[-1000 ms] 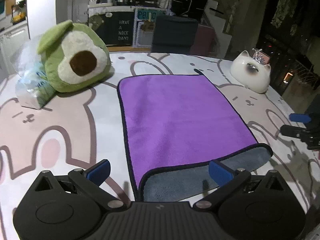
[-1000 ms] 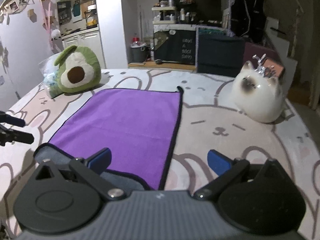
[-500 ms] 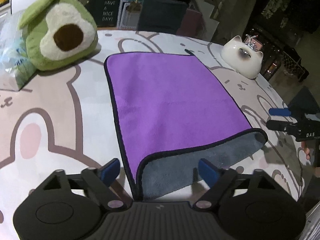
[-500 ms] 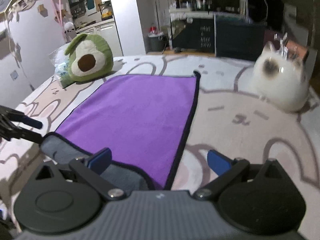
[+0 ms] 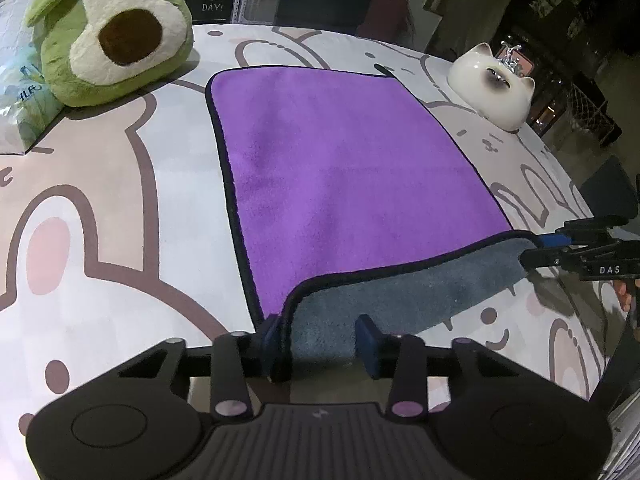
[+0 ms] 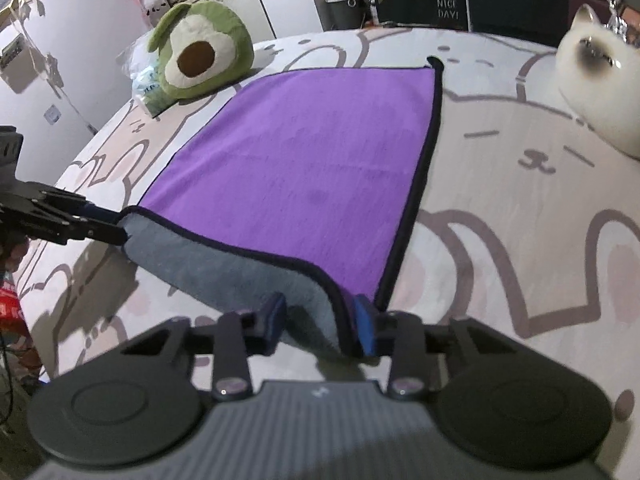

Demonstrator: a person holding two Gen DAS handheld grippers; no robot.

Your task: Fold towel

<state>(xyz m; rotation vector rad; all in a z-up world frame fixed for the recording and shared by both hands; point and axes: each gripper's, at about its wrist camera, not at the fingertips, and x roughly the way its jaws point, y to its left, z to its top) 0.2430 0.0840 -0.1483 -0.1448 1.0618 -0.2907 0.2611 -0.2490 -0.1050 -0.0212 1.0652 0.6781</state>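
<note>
- On the bunny-print counter (image 5: 100, 240), the purple towel (image 5: 340, 168) lies flat, its near edge curled, grey underside up.
- Left gripper (image 5: 320, 336) and right gripper (image 6: 320, 320) each have fingers clenched on 1 near corner, probably to fold it toward the far edge.

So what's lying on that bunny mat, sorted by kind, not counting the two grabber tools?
Towels: 1, the towel
Soft toys: 1, the avocado plush
Cat figures: 1, the white cat
Plastic bags: 1, the bag
Total: 4
</note>
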